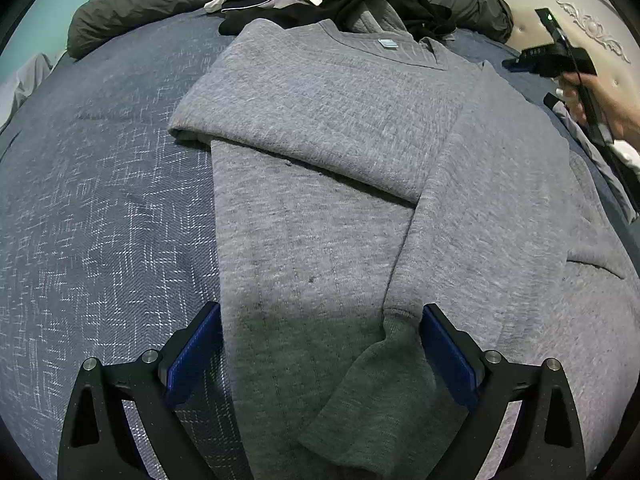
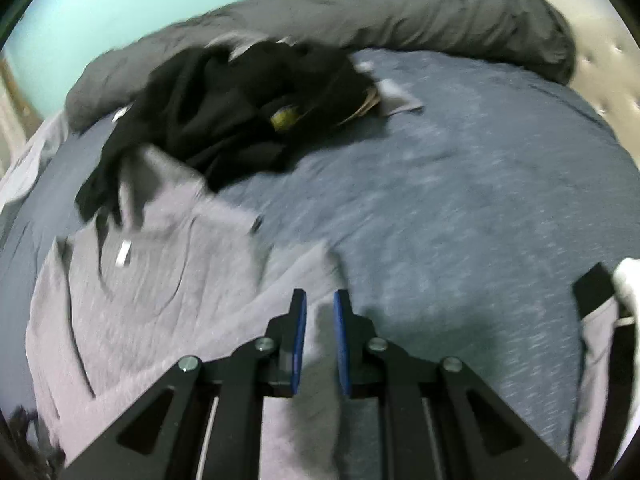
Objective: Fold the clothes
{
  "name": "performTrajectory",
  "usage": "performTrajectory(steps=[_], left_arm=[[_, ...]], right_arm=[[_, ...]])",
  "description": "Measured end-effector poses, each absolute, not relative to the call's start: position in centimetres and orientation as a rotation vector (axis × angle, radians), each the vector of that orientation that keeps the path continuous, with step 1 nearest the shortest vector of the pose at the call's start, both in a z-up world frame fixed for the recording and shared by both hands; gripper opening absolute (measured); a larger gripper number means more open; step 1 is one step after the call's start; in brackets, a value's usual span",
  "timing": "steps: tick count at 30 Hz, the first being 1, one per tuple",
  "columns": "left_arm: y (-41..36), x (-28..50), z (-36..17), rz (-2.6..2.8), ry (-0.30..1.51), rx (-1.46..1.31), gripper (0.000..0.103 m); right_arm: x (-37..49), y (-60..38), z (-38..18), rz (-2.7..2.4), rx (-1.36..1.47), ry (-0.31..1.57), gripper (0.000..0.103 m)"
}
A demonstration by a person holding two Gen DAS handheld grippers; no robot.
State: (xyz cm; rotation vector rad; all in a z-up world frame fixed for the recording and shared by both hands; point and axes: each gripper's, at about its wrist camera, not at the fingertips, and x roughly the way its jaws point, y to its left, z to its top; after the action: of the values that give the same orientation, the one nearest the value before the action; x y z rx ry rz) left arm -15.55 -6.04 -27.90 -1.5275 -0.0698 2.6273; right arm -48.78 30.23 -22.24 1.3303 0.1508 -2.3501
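Left tongs [image 1: 320, 344] spread wide, nothing pinched; both blue pads hang just above the grey sweater [image 1: 320, 128], one pad over its left edge, the other beside the cuff of the sleeve [image 1: 404, 320] that lies folded down across the body. Right tongs [image 2: 320, 320] show a narrow gap between the pads, a strip of grey sweater cloth visible in that gap, pads not pressing on it as far as the blurred right wrist view shows; no earlier look to compare. In the left wrist view the right tongs' body appears at the far right of the sweater, gripped by a hand [image 1: 600, 108].

Grey sweater lies flat on the bed [image 1: 100, 200], which has a blue patterned cover. Its other sleeve is folded across the chest, and a small pale label [image 1: 387, 43] sits at the neckline. A black clothes pile [image 2: 240, 108] touches the sweater's collar end. Beyond the pile, a rolled dark grey duvet [image 2: 400, 12] runs along the far edge of the bed. Teal wall [image 2: 120, 0] behind the duvet. Cream carved headboard [image 1: 592, 28] to the right of the sweater.
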Motion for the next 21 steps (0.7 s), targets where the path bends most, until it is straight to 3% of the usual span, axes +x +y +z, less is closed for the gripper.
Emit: performTrajectory(steps=[6, 10, 14, 21], left_arm=[[-6.3, -15.6, -27.9, 2.621, -0.081, -1.532, 0.099], [-6.5, -15.6, -27.9, 2.613, -0.098, -1.533, 0.099], [-7.1, -15.4, -27.6, 2.605, -0.142, -1.538, 0.099], [-8.6, -13.8, -26.4, 2.652, -0.154, -1.562, 0.099]], right_arm=[[-49.4, 29.0, -25.4, -2.347, 1.423, 0.215, 0.013], [-49.2, 30.2, -23.8, -2.443, 1.378, 0.127, 0.013], [-46.1, 32.0, -21.6, -2.439, 1.295, 0.009, 0.013], [-37.9, 33.8, -20.9, -2.354, 1.279, -0.031, 0.013]])
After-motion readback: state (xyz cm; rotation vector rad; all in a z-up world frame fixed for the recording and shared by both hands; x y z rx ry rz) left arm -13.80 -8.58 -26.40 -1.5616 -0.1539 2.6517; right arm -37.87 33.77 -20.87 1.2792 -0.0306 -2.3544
